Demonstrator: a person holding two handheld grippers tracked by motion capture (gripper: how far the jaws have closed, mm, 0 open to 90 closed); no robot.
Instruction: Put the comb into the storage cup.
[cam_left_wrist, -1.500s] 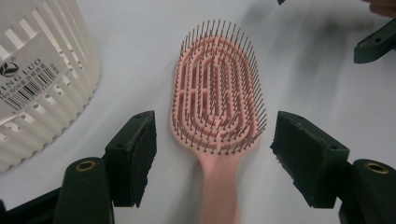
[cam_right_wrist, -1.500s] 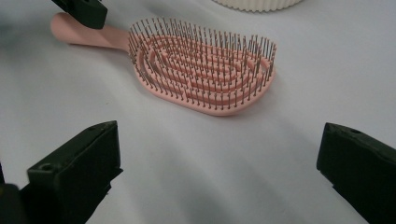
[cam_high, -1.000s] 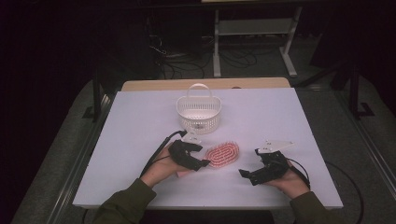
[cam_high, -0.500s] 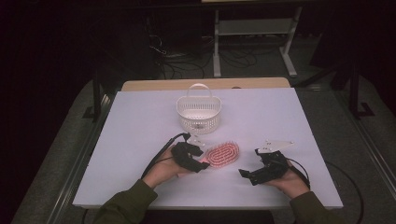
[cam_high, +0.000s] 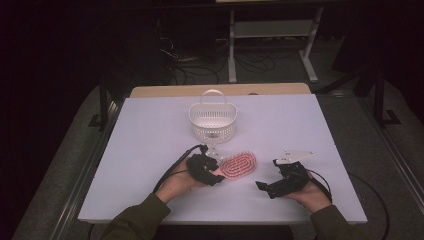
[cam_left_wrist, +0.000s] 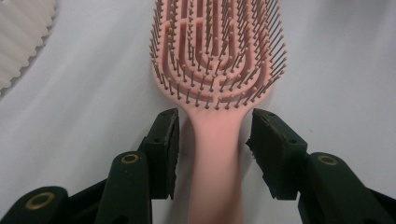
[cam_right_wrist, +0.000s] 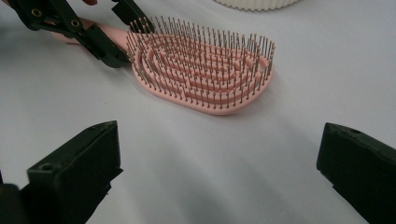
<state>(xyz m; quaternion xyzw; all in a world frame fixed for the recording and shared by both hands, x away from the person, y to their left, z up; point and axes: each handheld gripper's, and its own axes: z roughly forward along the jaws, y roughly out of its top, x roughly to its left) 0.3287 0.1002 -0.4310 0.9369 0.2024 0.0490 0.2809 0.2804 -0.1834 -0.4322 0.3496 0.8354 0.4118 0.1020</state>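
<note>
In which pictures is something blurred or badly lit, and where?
High view: table bright, room behind very dark. Left gripper view: hairbrush bristles sharp, its handle blurred near the bottom edge between the left gripper pads. Right gripper view: the right gripper looks soft, brush sharp.

Left tongs (cam_left_wrist: 212, 140) closing, right tongs (cam_right_wrist: 219, 172) agape.
</note>
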